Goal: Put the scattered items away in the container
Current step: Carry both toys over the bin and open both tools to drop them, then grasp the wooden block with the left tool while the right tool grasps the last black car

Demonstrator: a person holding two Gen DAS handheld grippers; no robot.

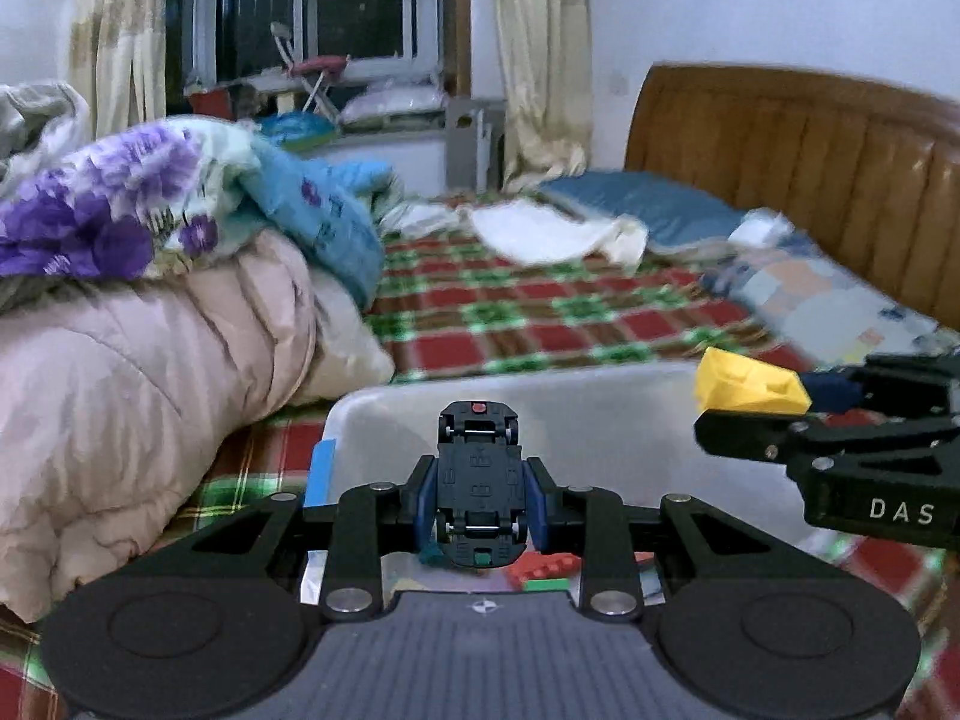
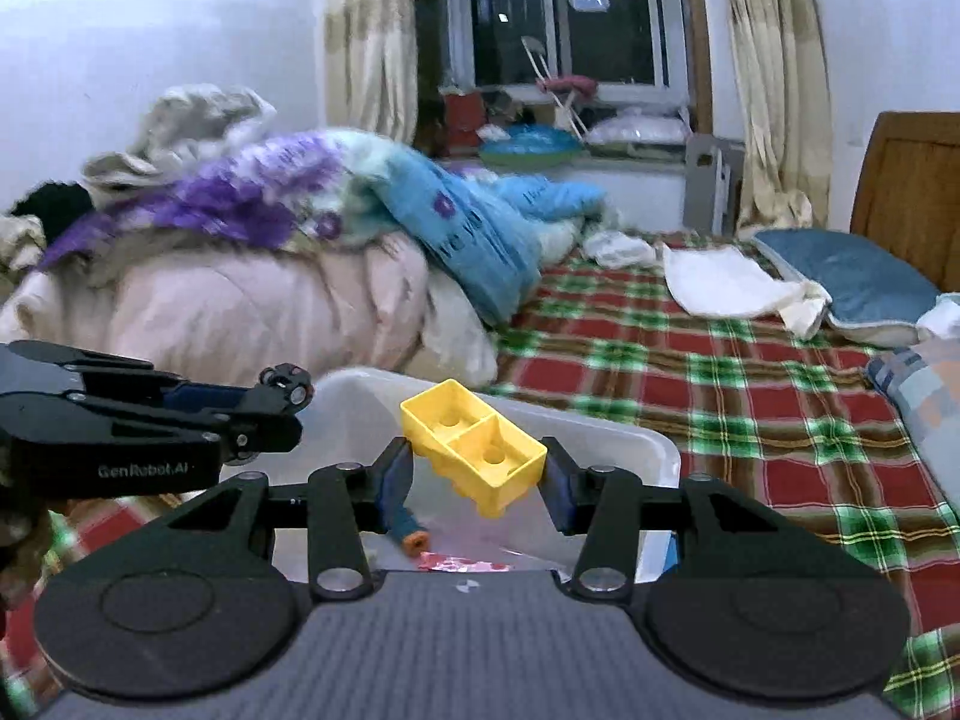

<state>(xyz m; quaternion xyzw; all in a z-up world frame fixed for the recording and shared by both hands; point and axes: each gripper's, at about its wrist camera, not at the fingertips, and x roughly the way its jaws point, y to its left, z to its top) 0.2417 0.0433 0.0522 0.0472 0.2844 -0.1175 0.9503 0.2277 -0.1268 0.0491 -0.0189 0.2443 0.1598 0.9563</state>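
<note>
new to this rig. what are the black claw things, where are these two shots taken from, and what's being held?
No robot arm here: a person holds a two-finger claw in each hand, and each claw has a fisheye camera that looks forward along its fingers. So the black plates at the bottom of each picture are that claw's own body.

The left wrist view shows the left claw shut on a small toy car, underside facing the camera. The right claw enters at that view's right edge.

The right wrist view shows the right claw shut on a yellow building block, hollow side up. The left claw is at the left edge of that view.

Both hang over a translucent plastic bin on a plaid bedspread. The bin already holds a few small toys, including an orange-tipped one. Quilts are piled to the left.
</note>
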